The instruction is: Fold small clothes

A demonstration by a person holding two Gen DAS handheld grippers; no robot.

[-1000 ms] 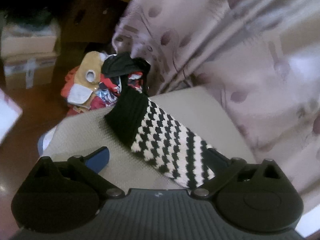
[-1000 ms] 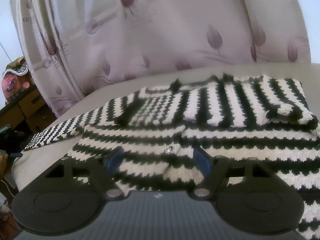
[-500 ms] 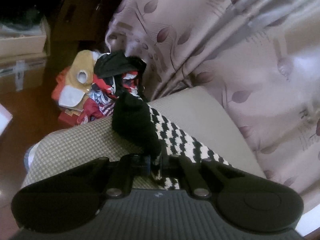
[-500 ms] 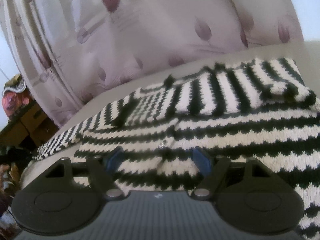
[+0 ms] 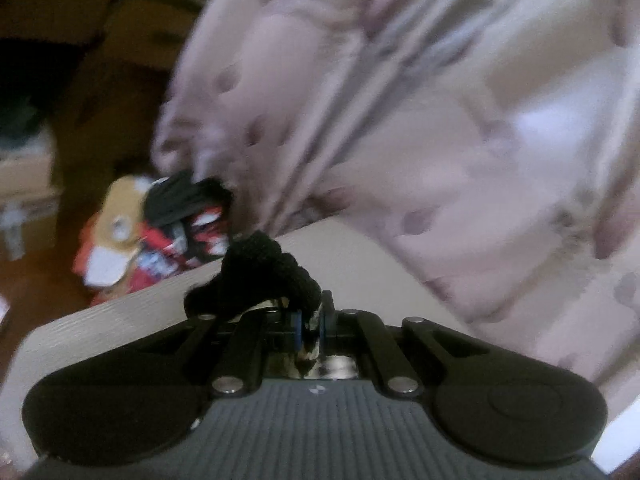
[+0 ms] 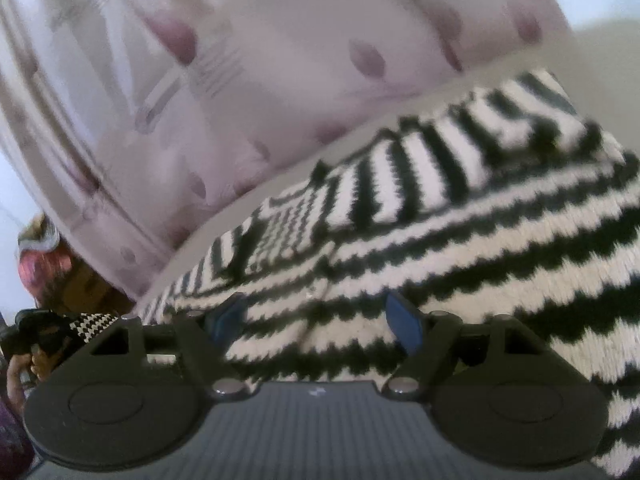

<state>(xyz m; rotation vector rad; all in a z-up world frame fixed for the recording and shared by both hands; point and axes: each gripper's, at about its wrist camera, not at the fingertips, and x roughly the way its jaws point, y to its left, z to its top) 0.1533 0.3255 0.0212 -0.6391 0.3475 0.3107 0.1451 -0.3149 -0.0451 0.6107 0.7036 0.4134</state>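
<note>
Left wrist view: the black ribbed cuff [image 5: 256, 276] of the knitted sweater [image 6: 460, 248] is pinched between the narrow fingers of the left gripper [image 5: 309, 322], bunched above the beige table [image 5: 360, 256]. Half a second ago it hung lower. The right gripper [image 6: 316, 320] hovers with fingers spread wide over the sweater's zigzag black-and-white stripes. Behind hangs a leaf-print curtain [image 5: 440, 120], blurred.
</note>
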